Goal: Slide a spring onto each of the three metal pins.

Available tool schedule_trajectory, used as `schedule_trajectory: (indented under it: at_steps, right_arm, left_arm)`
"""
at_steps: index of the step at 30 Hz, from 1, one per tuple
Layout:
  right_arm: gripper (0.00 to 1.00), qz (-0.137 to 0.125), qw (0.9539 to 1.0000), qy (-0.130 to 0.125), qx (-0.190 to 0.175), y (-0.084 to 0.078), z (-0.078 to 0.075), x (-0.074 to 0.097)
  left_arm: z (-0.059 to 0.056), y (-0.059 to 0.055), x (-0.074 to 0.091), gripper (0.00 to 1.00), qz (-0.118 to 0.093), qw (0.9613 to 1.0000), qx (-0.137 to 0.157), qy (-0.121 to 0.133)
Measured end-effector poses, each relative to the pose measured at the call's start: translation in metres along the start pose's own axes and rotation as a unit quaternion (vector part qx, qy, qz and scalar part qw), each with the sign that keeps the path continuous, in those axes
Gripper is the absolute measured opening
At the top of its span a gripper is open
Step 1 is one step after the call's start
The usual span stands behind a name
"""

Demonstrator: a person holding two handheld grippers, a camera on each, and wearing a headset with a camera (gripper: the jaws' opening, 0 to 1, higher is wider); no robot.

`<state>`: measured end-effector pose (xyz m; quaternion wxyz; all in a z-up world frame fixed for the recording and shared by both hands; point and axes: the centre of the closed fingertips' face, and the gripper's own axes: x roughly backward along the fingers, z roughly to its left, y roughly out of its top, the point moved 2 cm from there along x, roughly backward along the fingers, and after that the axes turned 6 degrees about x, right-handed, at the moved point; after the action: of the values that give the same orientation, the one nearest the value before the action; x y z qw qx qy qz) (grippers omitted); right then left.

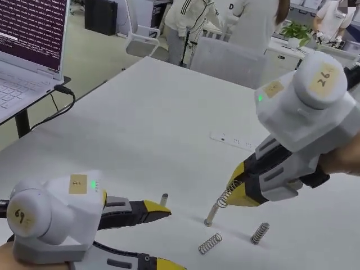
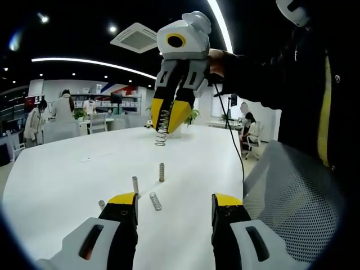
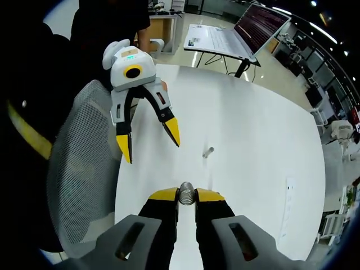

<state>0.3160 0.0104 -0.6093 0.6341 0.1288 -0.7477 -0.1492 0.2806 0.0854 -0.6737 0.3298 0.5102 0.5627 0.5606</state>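
The right gripper (image 1: 232,188) has its jaws closed on a spring (image 1: 227,194), which tilts down to the top of a metal pin (image 1: 211,215) standing on the white tabletop (image 1: 140,124). A second pin (image 1: 164,198) stands just beyond the left gripper (image 1: 169,239), whose jaws are spread wide and hold nothing. A loose spring (image 1: 210,243) and another spring (image 1: 260,232) lie near the first pin toward the near edge, bare tabletop stretches beyond to a power strip (image 1: 233,140), and a laptop (image 1: 28,50) sits past the left edge.

We see a smooth, matt white table (image 1: 140,124); a pin (image 1: 164,198) of dull grey metal; a spring (image 1: 226,196) of bright coiled metal wire; smooth white plastic shells on the left gripper (image 2: 174,199) and right gripper (image 3: 187,194), one bearing a paper label (image 1: 77,184); a chair (image 2: 292,197) of grey mesh cloth.
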Motion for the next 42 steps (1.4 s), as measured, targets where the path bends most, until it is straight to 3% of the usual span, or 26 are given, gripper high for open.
schedule_trajectory:
  at_steps: [15,42]
  right_arm:
    - [0.08,0.004,1.0,-0.004,-0.003,0.004,-0.011,-0.003]
    - [0.08,0.005,0.9997,0.022,0.011,0.03,-0.039,-0.062]
  left_arm:
    - [-0.001,-0.001,0.007,0.48,-0.003,0.9999,0.011,0.01]
    - [0.008,-0.012,0.019,0.49,-0.012,0.9988,0.028,0.038]
